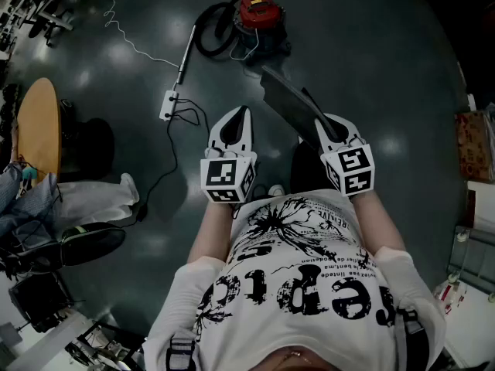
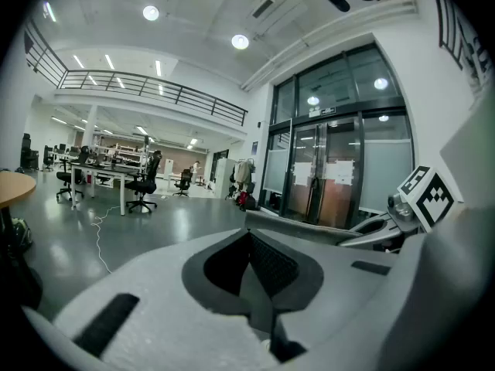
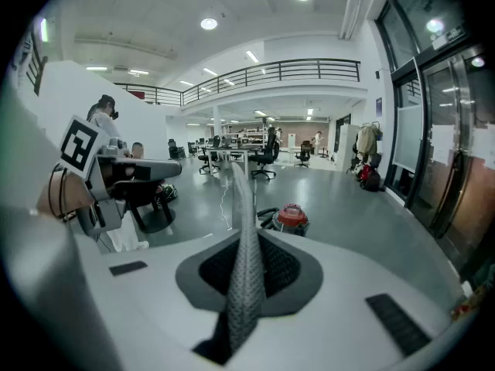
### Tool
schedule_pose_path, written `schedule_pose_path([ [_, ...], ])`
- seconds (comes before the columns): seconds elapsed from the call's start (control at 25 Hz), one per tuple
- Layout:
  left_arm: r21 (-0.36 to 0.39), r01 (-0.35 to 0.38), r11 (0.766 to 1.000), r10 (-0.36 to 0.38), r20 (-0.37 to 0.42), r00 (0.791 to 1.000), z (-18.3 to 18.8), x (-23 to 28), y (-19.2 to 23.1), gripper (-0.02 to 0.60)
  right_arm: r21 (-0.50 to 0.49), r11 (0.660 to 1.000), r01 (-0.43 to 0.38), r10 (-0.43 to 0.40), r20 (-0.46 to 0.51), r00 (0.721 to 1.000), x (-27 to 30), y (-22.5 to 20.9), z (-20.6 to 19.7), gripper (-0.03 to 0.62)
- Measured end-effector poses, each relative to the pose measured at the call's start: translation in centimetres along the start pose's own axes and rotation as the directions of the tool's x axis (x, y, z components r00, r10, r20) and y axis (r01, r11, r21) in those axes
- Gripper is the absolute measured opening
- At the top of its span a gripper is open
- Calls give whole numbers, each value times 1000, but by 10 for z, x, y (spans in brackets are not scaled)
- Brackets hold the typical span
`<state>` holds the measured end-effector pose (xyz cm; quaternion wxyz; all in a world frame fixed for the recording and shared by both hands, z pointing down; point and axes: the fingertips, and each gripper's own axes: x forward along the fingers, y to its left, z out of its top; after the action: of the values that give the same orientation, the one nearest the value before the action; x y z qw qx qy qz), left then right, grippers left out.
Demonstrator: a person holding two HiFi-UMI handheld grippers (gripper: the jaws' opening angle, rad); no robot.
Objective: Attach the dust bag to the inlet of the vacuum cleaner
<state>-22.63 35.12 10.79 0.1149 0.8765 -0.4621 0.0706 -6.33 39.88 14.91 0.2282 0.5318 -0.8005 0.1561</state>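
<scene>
The red vacuum cleaner (image 1: 259, 14) stands on the dark floor ahead with its black hose (image 1: 213, 29) coiled beside it; in the right gripper view the vacuum cleaner (image 3: 292, 217) sits beyond the jaws. My right gripper (image 1: 319, 122) is shut on a flat grey dust bag (image 1: 285, 97), which sticks out toward the vacuum. Seen edge-on, the dust bag (image 3: 244, 269) runs between the jaws of that gripper (image 3: 244, 234). My left gripper (image 1: 241, 113) is shut and holds nothing, level with the right one. Past the closed left gripper (image 2: 249, 234), the dust bag (image 2: 309, 226) shows to the right.
A white power strip (image 1: 168, 104) with a trailing cable lies on the floor left of the vacuum's wand. A round wooden table (image 1: 39, 126), a white bag (image 1: 93, 199) and dark equipment crowd the left side. A cardboard box (image 1: 472, 145) is at the right edge.
</scene>
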Motion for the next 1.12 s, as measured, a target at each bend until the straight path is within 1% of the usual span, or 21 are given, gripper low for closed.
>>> schedule_pose_path([
  [0.16,-13,-30,999,30,-14,999,2,55,18,3,-9,1000,-21,21,-5,1000,43,-46,16,25],
  [0.32,-24,-59,998,57,-46,997,10,124,34,3,-10,997,-74,74,-22,997,97,-100,38,25],
  [0.4,-20,-68,998,66,-60,996,23,163,42,5,-6,994,-111,110,-35,993,126,-127,54,25],
  [0.48,-16,-75,997,74,-52,996,42,201,48,5,-7,988,-152,151,-53,987,154,-151,70,25],
  [0.6,-3,-71,997,71,-46,996,59,257,52,3,-44,978,-205,201,-84,976,193,-185,84,25],
  [0.64,-12,-69,998,68,-52,996,61,273,54,3,-53,974,-221,216,-92,972,205,-195,89,25],
  [0.72,-75,-70,995,66,-53,996,64,299,60,4,-64,966,-252,245,-100,964,226,-212,98,25],
  [0.8,-148,-95,984,89,-47,995,68,321,72,3,-77,960,-269,261,-102,960,248,-230,108,25],
  [0.88,-175,-129,976,119,-63,991,68,343,86,3,-79,958,-276,266,-114,957,269,-248,114,25],
  [0.96,-158,-144,977,131,-92,987,64,362,101,3,-77,956,-282,270,-136,953,289,-260,115,25],
  [1.04,-122,-149,981,135,-120,984,60,385,119,3,-77,952,-295,280,-162,946,309,-268,115,25],
  [1.12,-94,-133,987,120,-138,983,57,412,139,3,-84,946,-312,292,-188,938,333,-273,116,25],
])
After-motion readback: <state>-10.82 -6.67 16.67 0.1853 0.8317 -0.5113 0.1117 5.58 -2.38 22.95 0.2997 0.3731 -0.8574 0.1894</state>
